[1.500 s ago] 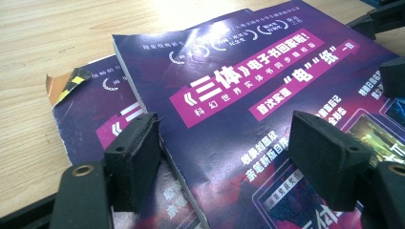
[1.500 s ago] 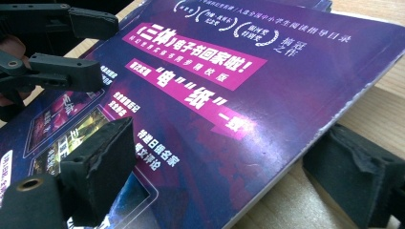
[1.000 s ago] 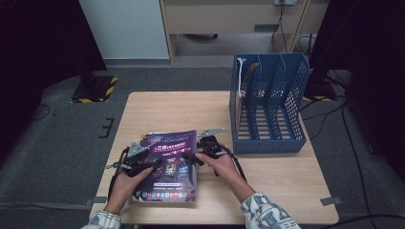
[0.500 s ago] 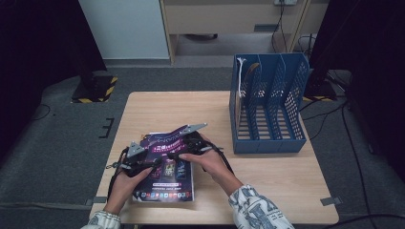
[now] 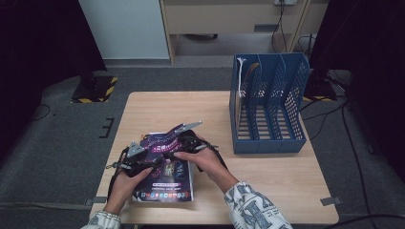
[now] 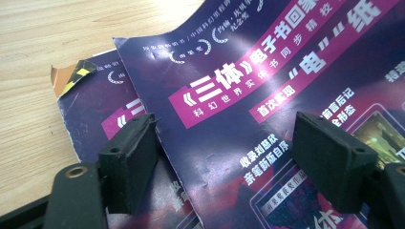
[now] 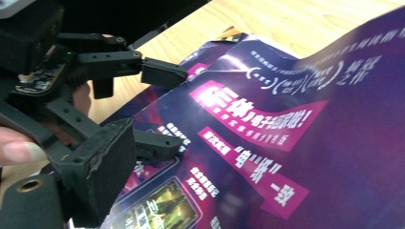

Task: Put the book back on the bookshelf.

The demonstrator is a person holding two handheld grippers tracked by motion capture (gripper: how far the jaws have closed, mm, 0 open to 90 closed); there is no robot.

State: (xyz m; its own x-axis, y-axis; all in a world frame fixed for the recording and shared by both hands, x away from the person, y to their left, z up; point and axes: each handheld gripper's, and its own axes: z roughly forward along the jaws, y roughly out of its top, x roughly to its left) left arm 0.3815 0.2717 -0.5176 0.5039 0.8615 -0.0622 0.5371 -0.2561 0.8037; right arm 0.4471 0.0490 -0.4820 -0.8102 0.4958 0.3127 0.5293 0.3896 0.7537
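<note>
On the pale wooden table (image 5: 267,191), a thin, floppy purple glossy magazine (image 6: 267,95) is flanked by the wide-jawed left gripper (image 6: 224,162); right gripper (image 7: 114,157) closure cannot be told; edge grip advised

Purple magazines (image 5: 165,176), top cover curled

Dark purple magazines (image 5: 165,183) with magenta bands and white lettering lie near the pale wood table's (image 5: 267,186) front edge, a blue slotted file rack (image 5: 267,114) stands toward its right edge, between black grippers.
</note>
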